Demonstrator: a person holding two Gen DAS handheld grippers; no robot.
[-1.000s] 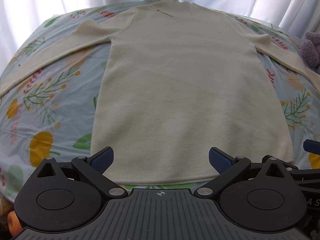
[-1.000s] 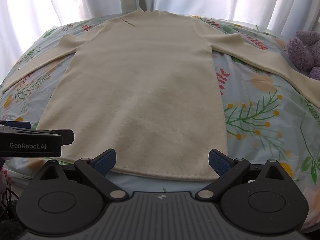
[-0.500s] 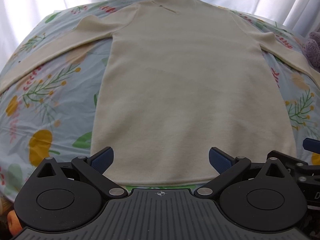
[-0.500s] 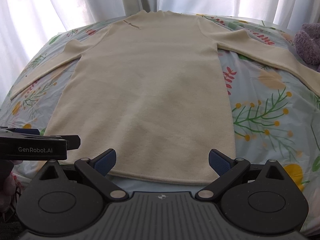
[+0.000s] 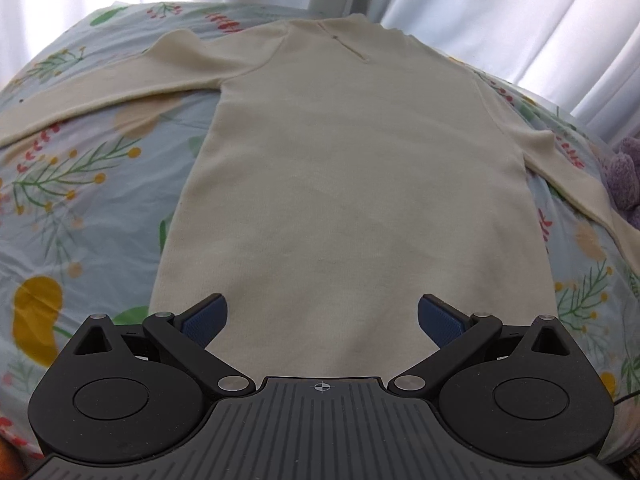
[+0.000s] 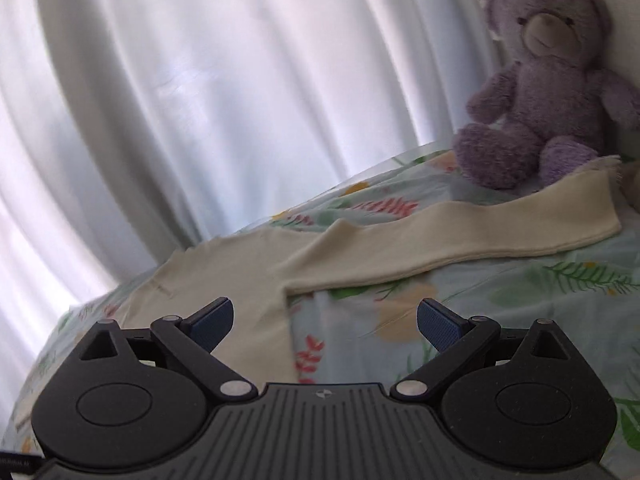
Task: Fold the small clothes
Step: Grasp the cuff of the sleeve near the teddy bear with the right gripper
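White curtains [image 6: 192, 100] hang behind a bed whose floral sheet [image 5: 80, 208] is pale blue with leaves and yellow blooms. On the sheet a cream long-sleeved top [image 5: 352, 184] lies flat, its neck toward the curtains and both sleeves spread out to the sides. In the right wrist view one sleeve [image 6: 460, 236] runs across the sheet, its cuff ending just beside a purple teddy bear [image 6: 548, 84] that sits against the curtains at the far right of the bed.

The left claw [image 5: 322, 318] is released, its blue-padded fingers spread wide over the lower part of the top, and holds nothing. The right claw [image 6: 325, 320] is also released and empty; it is over the top's side edge just below the armpit, one finger over cream cloth and the other over bare sheet.
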